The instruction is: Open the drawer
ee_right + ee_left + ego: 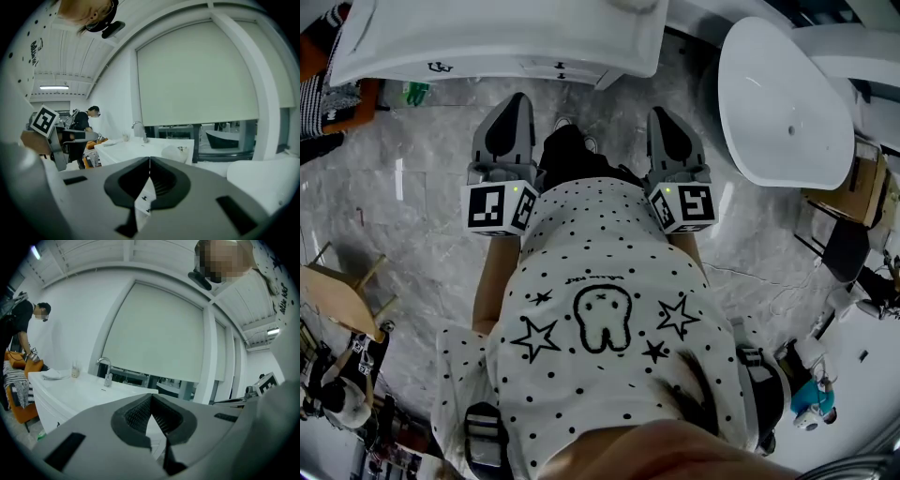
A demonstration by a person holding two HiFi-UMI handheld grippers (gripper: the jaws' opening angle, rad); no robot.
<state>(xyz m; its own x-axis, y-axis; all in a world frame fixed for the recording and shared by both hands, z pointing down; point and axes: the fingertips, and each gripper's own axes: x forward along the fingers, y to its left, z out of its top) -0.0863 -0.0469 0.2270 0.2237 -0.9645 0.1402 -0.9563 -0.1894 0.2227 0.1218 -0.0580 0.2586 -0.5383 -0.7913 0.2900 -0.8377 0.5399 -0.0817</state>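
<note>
Looking down from the head view, a person in a dotted shirt [609,281] is holding two grippers out over a grey marble floor [412,234]. At far left a wooden stool [342,300] is standing, seen in this view only. The left gripper [518,101] is holding its jaws closed tip to tip with nothing between them, as its own view shows plainly. Ahead, a white cabinet [487,67] is running across the top of the view. Its drawer [560,66] is sitting shut, marked by small dark handles. Both grippers are pointing toward it, near but apart. The right gripper [662,114] is also holding its jaws closed and empty. At far right a white bathtub [787,103] is lying on the floor.

The gripper views are showing what the head view is not. A tap [105,367] is rising from the white worktop [79,390] under a large window blind [159,329]. A second person [23,324] is standing at the left by an orange seat [23,404]. The right gripper view is also catching the left gripper's marker cube [44,121].

In both gripper views the jaws are covering most of the cabinet front. The head view is cutting off the cabinet's far side, so the number of drawers is hard to tell.
</note>
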